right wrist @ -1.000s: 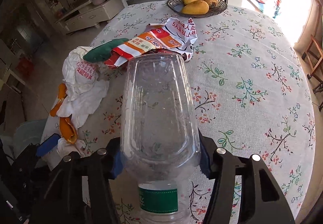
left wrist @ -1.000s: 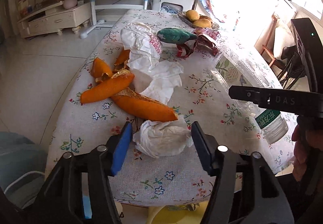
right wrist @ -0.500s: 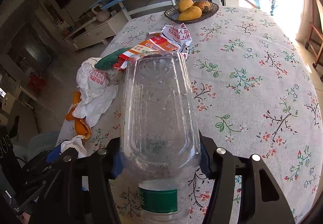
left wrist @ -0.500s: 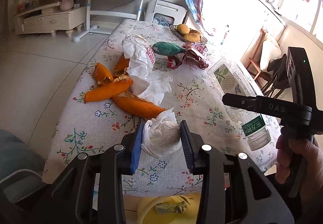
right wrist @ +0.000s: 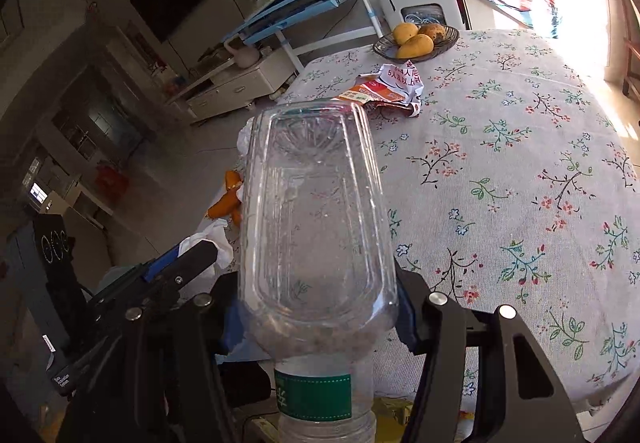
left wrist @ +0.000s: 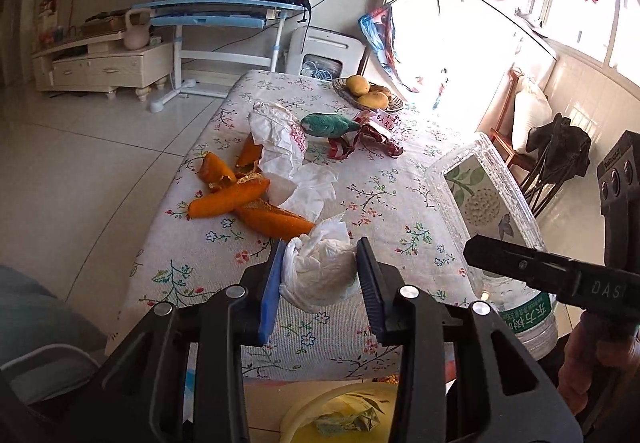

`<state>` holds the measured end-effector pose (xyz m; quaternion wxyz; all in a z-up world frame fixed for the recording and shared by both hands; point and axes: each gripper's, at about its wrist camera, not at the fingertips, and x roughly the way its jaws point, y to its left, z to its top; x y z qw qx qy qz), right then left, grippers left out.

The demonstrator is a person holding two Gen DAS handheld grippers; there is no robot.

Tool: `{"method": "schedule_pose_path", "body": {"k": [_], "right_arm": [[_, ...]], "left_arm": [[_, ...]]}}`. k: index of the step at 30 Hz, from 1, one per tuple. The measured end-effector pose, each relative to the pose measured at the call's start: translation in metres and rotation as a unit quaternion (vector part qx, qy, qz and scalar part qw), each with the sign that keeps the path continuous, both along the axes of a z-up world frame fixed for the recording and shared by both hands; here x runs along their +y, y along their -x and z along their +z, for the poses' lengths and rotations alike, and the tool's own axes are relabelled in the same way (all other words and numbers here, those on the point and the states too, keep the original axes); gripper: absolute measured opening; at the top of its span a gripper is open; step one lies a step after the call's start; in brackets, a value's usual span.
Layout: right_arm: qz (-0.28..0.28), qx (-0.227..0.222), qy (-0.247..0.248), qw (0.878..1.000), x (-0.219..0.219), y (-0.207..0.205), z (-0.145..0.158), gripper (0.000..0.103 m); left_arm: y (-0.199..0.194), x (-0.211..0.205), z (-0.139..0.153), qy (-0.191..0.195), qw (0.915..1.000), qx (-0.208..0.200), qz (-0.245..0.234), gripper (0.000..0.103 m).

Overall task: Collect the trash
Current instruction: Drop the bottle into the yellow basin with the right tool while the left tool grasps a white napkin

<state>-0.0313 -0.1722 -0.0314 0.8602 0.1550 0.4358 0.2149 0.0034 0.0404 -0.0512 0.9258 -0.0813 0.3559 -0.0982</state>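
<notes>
Tissue: crumpled white paper wad point(left wrist: 320, 271), soft and near weightless, pinched across its middle by the left hand-held gripper point(left wrist: 320, 279) above the desk's point(left wrist: 400, 211) near edge. Clear plastic water bottle point(right wrist: 316, 227), empty-looking, light, slippery, crushable, clamped by the right hand-held gripper point(right wrist: 316, 315) at its shoulder; firmer there than mid-body.

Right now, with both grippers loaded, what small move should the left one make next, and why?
Probably carry it back toward the yellow bin below the table edge, then open. The left gripper is shut on the crumpled tissue, already clear of the orange peels, and the bin sits just beneath it.
</notes>
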Motion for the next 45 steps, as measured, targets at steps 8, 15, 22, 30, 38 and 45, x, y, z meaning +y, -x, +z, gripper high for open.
{"method": "schedule_pose_path", "body": {"k": [8, 15, 22, 30, 38, 45], "right_arm": [[0.028, 0.003, 0.008, 1.0, 0.016, 0.039, -0.006, 0.057], [0.047, 0.018, 0.021, 0.999, 0.022, 0.068, -0.018, 0.057], [0.08, 0.053, 0.054, 0.994, 0.036, 0.089, -0.041, 0.057], [0.138, 0.106, 0.134, 0.976, 0.063, 0.105, -0.082, 0.057], [0.142, 0.121, 0.147, 0.971, 0.057, 0.114, -0.089, 0.062], [0.077, 0.065, 0.112, 0.989, 0.037, 0.109, -0.063, 0.066]], "left_arm": [[0.014, 0.01, 0.005, 0.007, 0.9999, -0.006, 0.007, 0.035], [0.024, 0.019, 0.008, 0.011, 0.9998, -0.009, 0.011, 0.034], [0.034, 0.024, 0.012, 0.013, 0.9998, -0.013, 0.012, 0.035], [0.043, 0.022, 0.012, 0.012, 0.9998, -0.013, 0.005, 0.035], [0.054, 0.017, 0.01, 0.009, 0.9999, -0.011, -0.007, 0.035], [0.063, 0.01, 0.006, 0.003, 0.9998, -0.007, -0.018, 0.035]]}}
